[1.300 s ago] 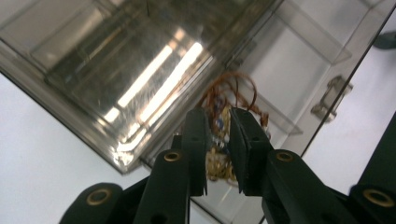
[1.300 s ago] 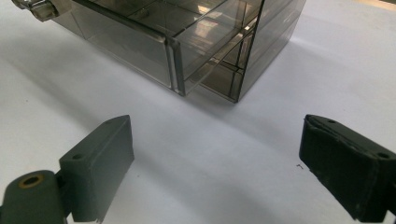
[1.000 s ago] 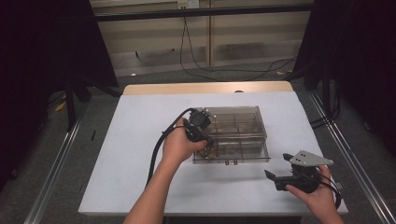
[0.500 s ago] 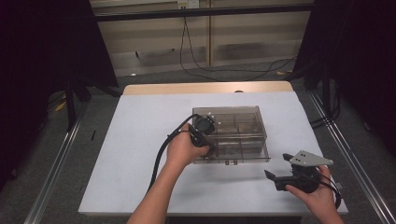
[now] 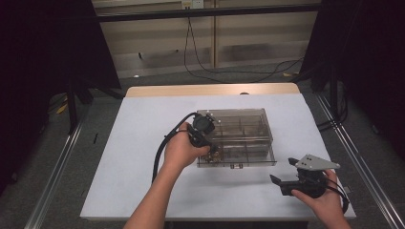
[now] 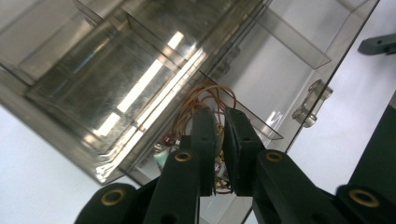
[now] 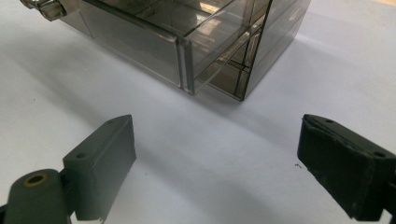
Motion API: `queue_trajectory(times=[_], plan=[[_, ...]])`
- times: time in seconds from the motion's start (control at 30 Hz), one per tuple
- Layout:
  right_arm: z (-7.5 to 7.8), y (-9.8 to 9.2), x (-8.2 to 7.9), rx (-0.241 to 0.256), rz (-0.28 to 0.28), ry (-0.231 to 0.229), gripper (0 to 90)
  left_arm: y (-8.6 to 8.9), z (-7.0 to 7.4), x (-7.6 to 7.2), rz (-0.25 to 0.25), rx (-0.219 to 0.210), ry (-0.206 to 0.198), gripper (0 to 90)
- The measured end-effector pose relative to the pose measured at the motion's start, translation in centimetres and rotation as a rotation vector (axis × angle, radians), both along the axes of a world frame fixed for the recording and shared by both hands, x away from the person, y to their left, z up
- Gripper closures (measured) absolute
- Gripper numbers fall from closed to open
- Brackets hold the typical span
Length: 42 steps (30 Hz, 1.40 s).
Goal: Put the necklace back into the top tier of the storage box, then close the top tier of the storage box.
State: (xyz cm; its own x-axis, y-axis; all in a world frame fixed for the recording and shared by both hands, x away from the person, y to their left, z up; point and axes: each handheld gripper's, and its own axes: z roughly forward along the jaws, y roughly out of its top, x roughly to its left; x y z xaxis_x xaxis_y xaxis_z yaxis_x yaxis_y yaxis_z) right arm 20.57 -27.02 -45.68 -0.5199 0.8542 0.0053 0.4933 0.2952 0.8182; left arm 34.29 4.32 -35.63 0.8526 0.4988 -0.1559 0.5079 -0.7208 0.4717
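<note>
Where the white bench (image 5: 143, 143) carries the smoky clear compartment box (image 5: 248, 129), that box lies directly ahead of the left gripper (image 6: 219, 135) and well apart from the right gripper (image 5: 282, 179), ahead of it and to its left. The box drawer (image 7: 135, 39) stands pulled out at the box's near side, a clear latch (image 6: 310, 102) on its front to the right of the left gripper. The left gripper reaches into the drawer's near-left compartment, its jaws clenched on a bundle of thin copper-coloured wires (image 6: 205, 100) with small components at the base. The right gripper rests low near the bench's near-right corner, jaws released and wide apart, grasping nothing.
</note>
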Motion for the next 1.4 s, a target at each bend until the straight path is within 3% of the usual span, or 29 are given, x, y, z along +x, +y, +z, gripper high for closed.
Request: queue_trajectory(times=[0.17, 0.4, 1.23, 1.4], plan=[[0.4, 0.3, -0.1, -0.001, -0.003, -0.012, 12.8, 0.4, 0.9, 0.3, 0.019, -0.022, -0.023, 82.6], [0.7, 0.7, -0.3, 0.005, 0.005, -0.005, 16.7, 0.6, 1.7, 0.9, 0.045, -0.019, -0.053, 80.4], [1.1, 0.9, -0.9, 0.016, 0.014, 0.007, 45.3, 0.0, 0.6, 2.6, 0.109, -0.008, -0.091, 82.8], [1.3, 1.0, -1.0, 0.018, 0.024, 0.012, 53.5, -0.1, 0.5, 2.8, 0.094, 0.005, -0.098, 82.8]])
